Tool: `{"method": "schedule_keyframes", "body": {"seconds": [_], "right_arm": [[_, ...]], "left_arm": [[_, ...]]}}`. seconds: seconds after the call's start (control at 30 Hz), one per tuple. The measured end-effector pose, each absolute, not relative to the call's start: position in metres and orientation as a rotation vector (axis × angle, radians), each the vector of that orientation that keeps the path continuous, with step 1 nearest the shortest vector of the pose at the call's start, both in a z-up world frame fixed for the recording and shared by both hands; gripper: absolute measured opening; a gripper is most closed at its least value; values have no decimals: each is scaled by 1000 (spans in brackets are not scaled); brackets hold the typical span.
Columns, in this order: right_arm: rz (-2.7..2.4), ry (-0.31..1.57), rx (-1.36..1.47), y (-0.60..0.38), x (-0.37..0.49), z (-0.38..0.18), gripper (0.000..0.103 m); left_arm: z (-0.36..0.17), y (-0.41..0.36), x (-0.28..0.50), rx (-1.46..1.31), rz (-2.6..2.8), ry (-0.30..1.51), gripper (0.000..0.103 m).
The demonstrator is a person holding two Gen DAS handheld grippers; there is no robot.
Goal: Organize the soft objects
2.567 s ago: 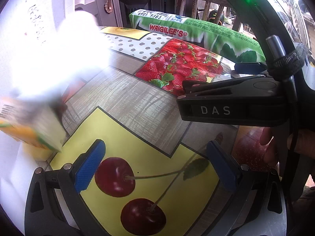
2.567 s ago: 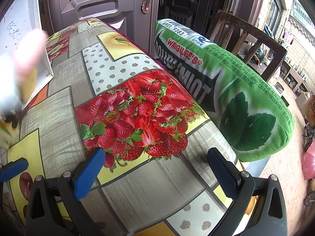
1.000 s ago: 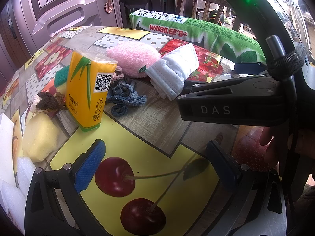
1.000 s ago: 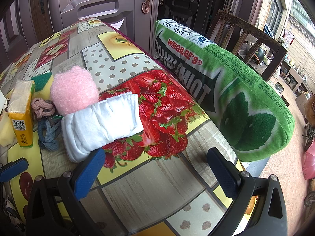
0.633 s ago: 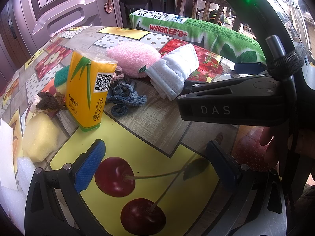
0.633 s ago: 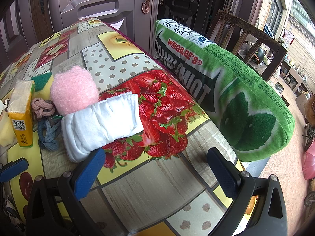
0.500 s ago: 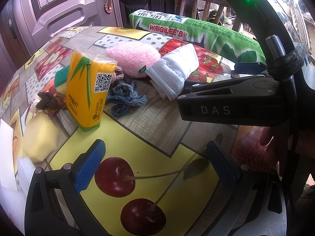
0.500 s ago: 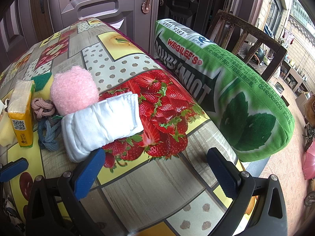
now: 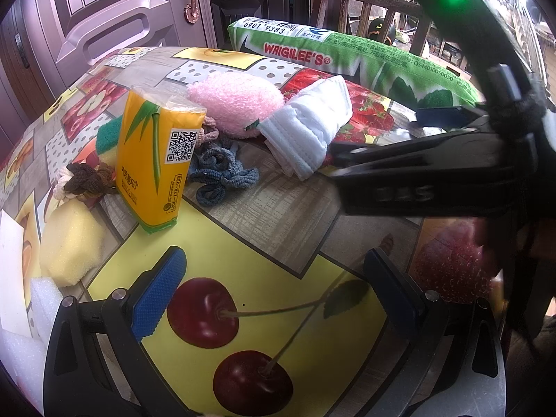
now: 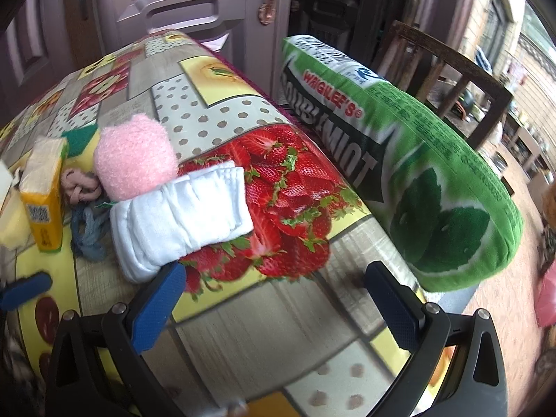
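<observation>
A pile of soft things lies on the fruit-print table [image 9: 278,208]: a yellow tissue pack [image 9: 153,160] standing upright, a pink fluffy ball [image 9: 236,104], a folded white cloth [image 9: 309,125], blue hair ties [image 9: 219,177], brown hair ties [image 9: 87,180], a yellow sponge [image 9: 69,243] and a green sponge [image 9: 107,135]. My left gripper [image 9: 274,278] is open and empty over the cherry picture. My right gripper [image 10: 278,299] is open and empty, its left finger close to the white cloth [image 10: 180,222]. The pink ball [image 10: 135,163] and tissue pack [image 10: 43,198] lie to its left.
A large green gum-pack pillow [image 10: 399,160] lies along the table's far right edge, against a wooden chair [image 10: 448,66]. White foam pieces [image 9: 21,312] sit at the left edge. A door [image 9: 104,21] stands behind the table.
The blurred white thing that covered the left side 2.6 s ago is gone and the pile stands revealed. My right gripper has just shifted slightly; the left has not moved.
</observation>
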State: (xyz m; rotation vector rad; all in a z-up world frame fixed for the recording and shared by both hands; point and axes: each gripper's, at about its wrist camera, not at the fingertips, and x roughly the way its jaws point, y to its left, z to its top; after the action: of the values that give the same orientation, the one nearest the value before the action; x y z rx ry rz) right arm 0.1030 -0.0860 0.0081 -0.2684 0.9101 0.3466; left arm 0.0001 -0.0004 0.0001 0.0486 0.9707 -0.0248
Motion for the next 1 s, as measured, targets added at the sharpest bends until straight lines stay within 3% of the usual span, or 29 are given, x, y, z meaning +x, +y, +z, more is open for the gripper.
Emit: {"method": "schedule_keyframes", "body": {"seconds": [0.27,0.47,0.7,1.0], "right_arm": [[390,763,-174,-127,115,63,103],[512,725,-88,-138,128,96,103],[721,761,-132,-110,111,93,103],[1124,832,-295,-38,51,71,103]], "left_arm": [[5,-4,3,4,-8,992,102],[61,-13,-39,-28,-76,857,102],[122,55,-124,-220,237,690,102],[99,100,-224,-272,501,778,103]]}}
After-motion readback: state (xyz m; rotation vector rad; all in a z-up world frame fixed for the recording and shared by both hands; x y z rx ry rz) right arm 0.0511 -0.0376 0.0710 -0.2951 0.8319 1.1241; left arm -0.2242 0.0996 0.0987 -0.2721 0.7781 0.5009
